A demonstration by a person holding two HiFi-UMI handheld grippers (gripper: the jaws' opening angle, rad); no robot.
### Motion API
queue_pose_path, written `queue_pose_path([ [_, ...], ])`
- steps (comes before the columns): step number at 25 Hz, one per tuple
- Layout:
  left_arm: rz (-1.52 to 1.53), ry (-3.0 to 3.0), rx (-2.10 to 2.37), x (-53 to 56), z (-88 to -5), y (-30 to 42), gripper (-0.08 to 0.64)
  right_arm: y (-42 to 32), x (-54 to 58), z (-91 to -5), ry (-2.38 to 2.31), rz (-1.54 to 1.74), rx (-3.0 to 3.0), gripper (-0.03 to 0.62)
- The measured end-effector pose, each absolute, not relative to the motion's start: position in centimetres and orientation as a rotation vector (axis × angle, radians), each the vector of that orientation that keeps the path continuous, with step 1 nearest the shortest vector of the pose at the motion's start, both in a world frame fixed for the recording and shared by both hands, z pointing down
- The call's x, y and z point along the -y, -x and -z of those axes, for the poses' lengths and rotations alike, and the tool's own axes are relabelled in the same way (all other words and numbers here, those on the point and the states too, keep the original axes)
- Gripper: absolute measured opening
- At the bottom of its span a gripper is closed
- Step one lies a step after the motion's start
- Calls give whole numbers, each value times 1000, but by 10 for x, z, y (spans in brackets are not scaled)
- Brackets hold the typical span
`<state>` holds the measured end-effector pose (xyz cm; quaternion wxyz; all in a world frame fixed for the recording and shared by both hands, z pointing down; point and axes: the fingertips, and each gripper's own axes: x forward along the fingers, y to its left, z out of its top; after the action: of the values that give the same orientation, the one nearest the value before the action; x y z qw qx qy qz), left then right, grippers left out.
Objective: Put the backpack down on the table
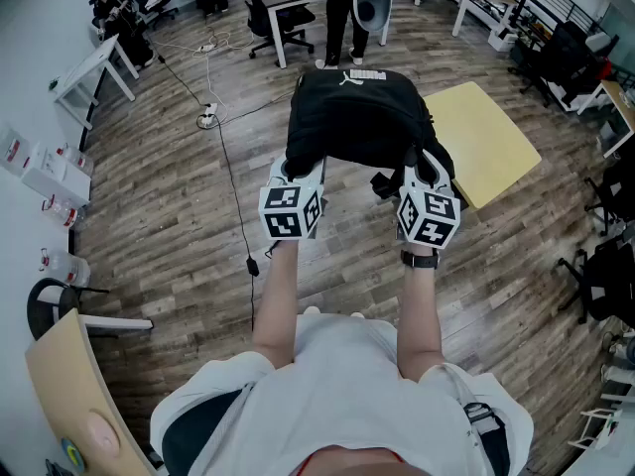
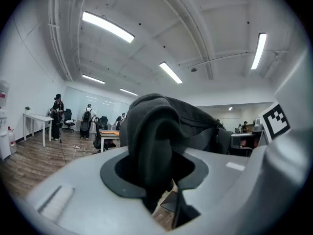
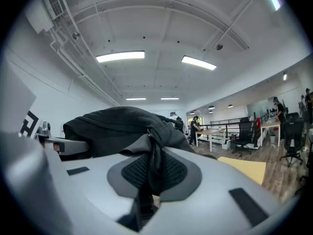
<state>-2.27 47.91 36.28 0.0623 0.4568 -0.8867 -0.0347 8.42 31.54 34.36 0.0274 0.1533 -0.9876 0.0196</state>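
Left tongs (image 1: 297, 172) and right tongs (image 1: 425, 169), nearly closed, clamp the backpack (image 1: 359, 117).

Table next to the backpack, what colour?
Pale yellow table, clearest in the head view, just right of the black backpack.

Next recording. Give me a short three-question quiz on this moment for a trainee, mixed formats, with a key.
1. True or false: the backpack already rests on the yellow table.
2. Of the left gripper and the right gripper, which is shut on backpack fabric? A) left only B) right only C) both
3. Fill in: in the head view, the yellow table lies to the ___ of the backpack.
Key: 1 false, it is held in the air; 2 C; 3 right.
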Motion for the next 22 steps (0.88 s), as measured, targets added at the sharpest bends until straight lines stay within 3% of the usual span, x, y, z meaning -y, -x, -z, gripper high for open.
queue_pose_path([
  [22, 109, -1292, 2741, -434, -365, -17, 135, -112, -261, -344, -365, -70, 3057, 44],
])
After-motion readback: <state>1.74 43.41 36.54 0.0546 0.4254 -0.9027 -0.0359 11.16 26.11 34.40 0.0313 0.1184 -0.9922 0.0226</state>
